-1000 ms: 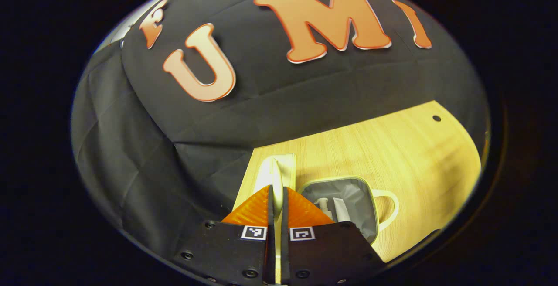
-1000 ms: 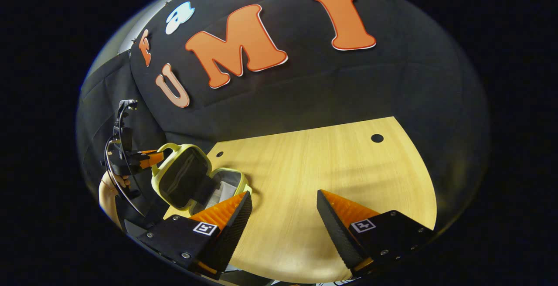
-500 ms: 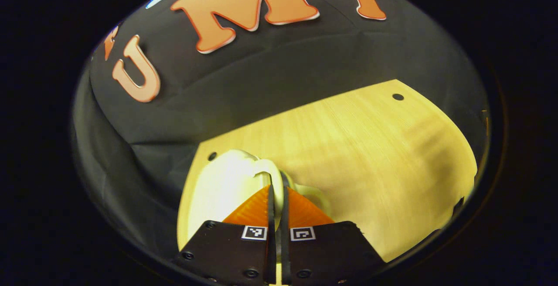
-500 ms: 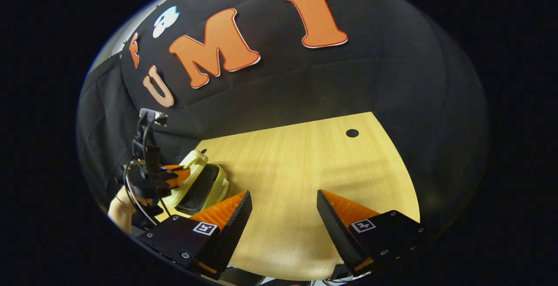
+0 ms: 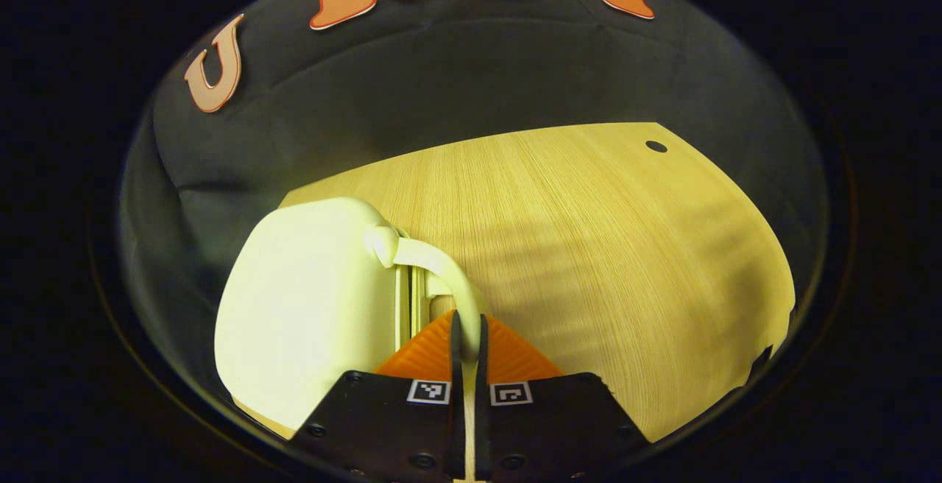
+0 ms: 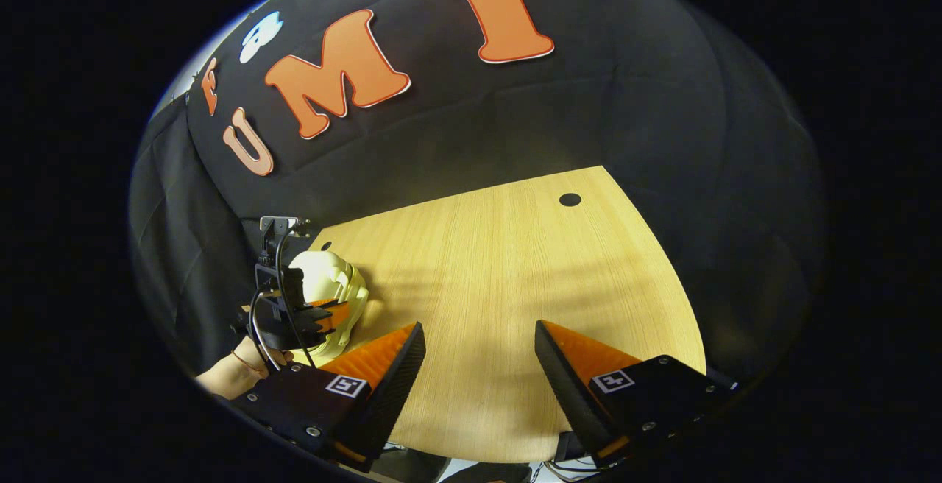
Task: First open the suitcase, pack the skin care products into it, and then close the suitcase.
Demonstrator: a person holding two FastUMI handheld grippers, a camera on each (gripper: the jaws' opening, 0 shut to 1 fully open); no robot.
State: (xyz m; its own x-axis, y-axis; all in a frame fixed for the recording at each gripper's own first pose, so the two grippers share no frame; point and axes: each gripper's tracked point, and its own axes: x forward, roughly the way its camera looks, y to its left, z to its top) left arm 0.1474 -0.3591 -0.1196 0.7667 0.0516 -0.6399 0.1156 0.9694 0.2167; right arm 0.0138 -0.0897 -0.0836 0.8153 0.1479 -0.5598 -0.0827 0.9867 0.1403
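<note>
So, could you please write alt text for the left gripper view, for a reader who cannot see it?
The left gripper is shut on the handle of a small pale suitcase, which lies closed on a wooden table.

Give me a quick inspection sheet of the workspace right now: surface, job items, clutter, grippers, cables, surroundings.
Surface: light wooden table with a round hole near its far edge.
Job's things: pale yellow suitcase lies on the table's left part, lid down onto the base, a thin seam showing by the handle. Skin care products: nothing seen outside the case.
Clutter: nothing seen.
Grippers: left gripper shut on the handle; right gripper open, above bare table, holding nothing.
Cables: black cable loops on the left gripper's body, seen in the right gripper view, beside the person's hand.
Surroundings: black cloth booth wall behind the table.
</note>
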